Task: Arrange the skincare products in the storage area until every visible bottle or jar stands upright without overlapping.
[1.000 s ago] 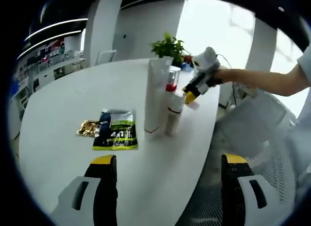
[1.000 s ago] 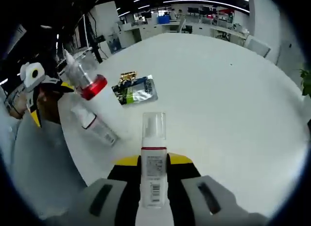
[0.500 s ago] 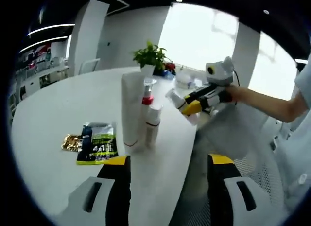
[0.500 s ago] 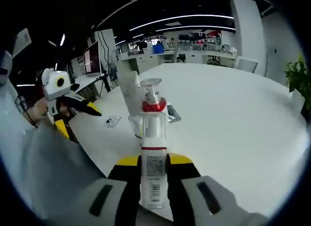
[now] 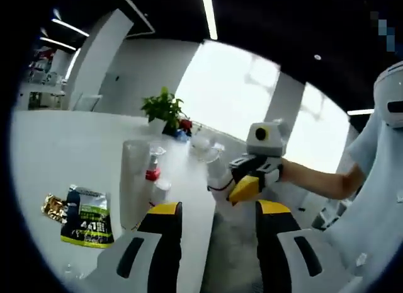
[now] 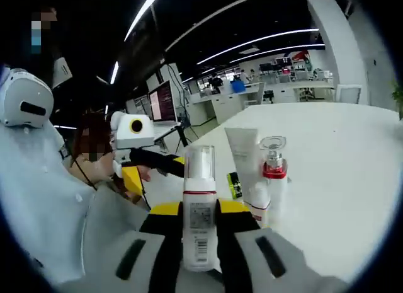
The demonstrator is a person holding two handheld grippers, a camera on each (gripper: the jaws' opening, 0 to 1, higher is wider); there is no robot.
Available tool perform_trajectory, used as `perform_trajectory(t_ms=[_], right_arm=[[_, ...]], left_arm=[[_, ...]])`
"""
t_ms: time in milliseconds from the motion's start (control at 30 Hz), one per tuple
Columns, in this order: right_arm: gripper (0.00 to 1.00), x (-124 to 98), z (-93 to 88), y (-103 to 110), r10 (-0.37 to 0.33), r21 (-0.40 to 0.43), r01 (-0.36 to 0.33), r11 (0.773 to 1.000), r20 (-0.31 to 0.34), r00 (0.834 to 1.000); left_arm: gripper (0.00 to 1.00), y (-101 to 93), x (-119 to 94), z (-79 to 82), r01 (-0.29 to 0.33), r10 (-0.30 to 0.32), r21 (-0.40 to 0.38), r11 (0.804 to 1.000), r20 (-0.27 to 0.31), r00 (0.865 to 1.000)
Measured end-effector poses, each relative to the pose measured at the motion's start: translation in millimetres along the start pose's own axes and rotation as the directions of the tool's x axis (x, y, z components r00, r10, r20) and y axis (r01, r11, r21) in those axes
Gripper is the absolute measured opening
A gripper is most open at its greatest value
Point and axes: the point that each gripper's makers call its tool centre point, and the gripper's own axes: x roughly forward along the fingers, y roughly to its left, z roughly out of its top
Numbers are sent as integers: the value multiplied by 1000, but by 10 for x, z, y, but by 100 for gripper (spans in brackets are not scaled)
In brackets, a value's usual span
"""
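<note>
Open-plan office, white table under strip lights, a potted plant at its far end. Held in the right gripper is a white pump bottle, clamped between the two yellow-tipped jaws with its clear cap pointing up and away; it sits centred in the grasp and is off the table. From the left gripper view the same bottle shows in the air just right of the table edge. On the table a tall white tube, a red-collared pump bottle and a smaller white bottle stand upright, close together, apparently not overlapping. A green sachet and a gold packet lie flat to the left of them. The left gripper is parted and carries nothing. Judgement: three products are placed; what remains is to set the held bottle upright beside the group, clear of its neighbours
</note>
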Motion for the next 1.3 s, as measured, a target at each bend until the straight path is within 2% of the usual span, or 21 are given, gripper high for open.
perform_trajectory(t_ms=[67,100,167,233,300,367,467,633,700,733,800,833,900,933,1000,1067,1133,1167,1233,1300], right_arm=[[20,94,0,64,43,-12,-43,999,-8,999],[20,123,-29,98,102,-9,-102,995,-19,995],[20,206,-27,154,150,-29,-151,988,-11,989],[20,271,-34,250,211,-34,-211,977,-18,977],[20,341,-79,235,203,-40,-205,978,-52,978],[20,383,-93,204,214,-38,-217,975,-56,975],[20,426,-68,185,236,-21,-237,971,-43,971],[20,486,-65,220,276,-29,-277,960,-47,960],[21,521,-98,216,257,-67,-261,963,-63,964],[23,537,-157,167,219,-103,-229,968,-98,971],[32,546,-303,135,187,-139,-212,967,-173,967],[34,556,-391,92,149,-173,-187,967,-211,966],[29,560,-536,8,90,-189,-144,971,-266,960],[27,561,-567,-36,71,-175,-122,977,-272,960],[27,556,-642,-166,15,-201,-77,977,-293,956],[27,544,-717,-288,-54,-234,-25,972,-324,944],[25,526,-787,-350,-87,-252,-6,968,-356,930],[24,521,-806,-365,-97,-249,3,969,-364,927],[24,509,-831,-380,-97,-255,-1,967,-371,924],[24,485,-844,-391,-105,-250,8,968,-376,921]], left_arm=[[43,-3,-3,26,10,-10,-2,1000,5,1000],[42,-12,-5,35,23,-23,-1,1000,10,1000],[41,-30,-3,76,65,-64,-21,998,50,997],[40,46,-12,54,62,-60,-62,996,48,997],[40,86,-17,42,58,-56,-52,997,42,998],[36,93,-17,38,60,-58,-52,997,37,998],[21,38,-19,78,91,-89,-55,994,48,995],[18,47,-13,118,80,-77,-64,995,53,996],[17,70,-6,103,64,-62,-56,996,37,997],[17,118,-5,76,35,-34,-33,999,14,999],[17,192,-10,88,0,0,-19,1000,11,1000],[17,206,-13,100,-5,5,-19,1000,16,1000],[16,269,-11,115,-24,24,-20,1000,20,1000],[16,300,-7,107,-36,36,-10,999,15,999],[16,407,10,50,-81,81,31,996,-14,997],[16,450,41,6,-95,97,49,994,-28,995],[16,552,70,-47,-147,151,78,986,-46,987],[16,595,92,-73,-168,174,110,980,-55,983],[16,613,145,-119,-166,180,171,971,-71,981],[16,633,200,-155,-169,185,187,968,-76,980]])
